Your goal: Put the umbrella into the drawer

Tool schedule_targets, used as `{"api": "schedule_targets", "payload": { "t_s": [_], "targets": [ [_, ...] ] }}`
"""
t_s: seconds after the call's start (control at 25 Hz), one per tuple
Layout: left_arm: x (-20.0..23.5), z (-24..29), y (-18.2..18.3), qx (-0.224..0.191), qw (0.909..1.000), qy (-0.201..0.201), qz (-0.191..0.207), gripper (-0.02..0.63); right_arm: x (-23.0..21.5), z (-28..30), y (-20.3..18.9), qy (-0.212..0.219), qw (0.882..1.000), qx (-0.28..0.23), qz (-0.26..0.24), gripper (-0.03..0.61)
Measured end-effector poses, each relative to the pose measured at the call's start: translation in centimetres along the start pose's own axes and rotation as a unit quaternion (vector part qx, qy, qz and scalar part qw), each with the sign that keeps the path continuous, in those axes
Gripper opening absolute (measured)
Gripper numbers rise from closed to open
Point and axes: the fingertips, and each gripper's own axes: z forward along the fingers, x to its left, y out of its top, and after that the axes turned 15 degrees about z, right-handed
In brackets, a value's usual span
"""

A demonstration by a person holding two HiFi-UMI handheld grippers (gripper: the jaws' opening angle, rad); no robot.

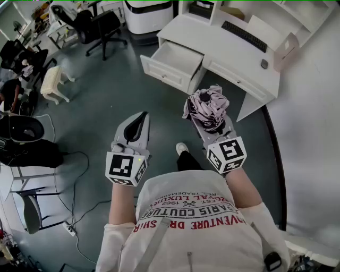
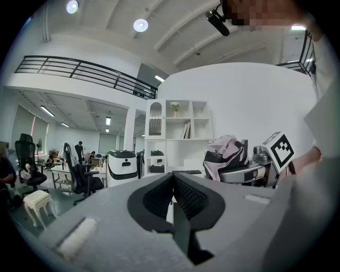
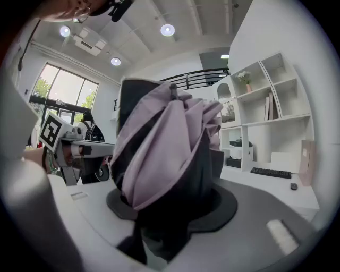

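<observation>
A folded pink and black umbrella (image 1: 207, 108) sits bunched in my right gripper (image 1: 212, 125), whose jaws are shut on it. In the right gripper view the umbrella (image 3: 164, 154) fills the middle and hides the jaw tips. My left gripper (image 1: 137, 123) is held level to the left of it, jaws shut with nothing between them (image 2: 174, 192). The umbrella (image 2: 226, 156) also shows in the left gripper view, off to the right. The white desk's drawer (image 1: 172, 64) stands pulled open and looks empty, ahead and to the left of the umbrella.
The white desk (image 1: 234, 53) carries a keyboard (image 1: 243, 35) and a mouse (image 1: 264, 64). A black office chair (image 1: 101, 26), a cream stool (image 1: 54, 82) and a white machine (image 1: 149, 16) stand on the grey floor. A curved white wall (image 1: 313, 138) lies to the right.
</observation>
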Motion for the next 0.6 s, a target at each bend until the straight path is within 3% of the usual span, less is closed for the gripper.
{"api": "schedule_targets", "payload": {
  "t_s": [0.6],
  "targets": [
    [1.0, -0.4, -1.0, 0.012, 0.9999, -0.006, 0.002, 0.006, 1.2, 1.2, -0.7, 0.009, 1.0, 0.014, 0.002, 0.206]
  ]
}}
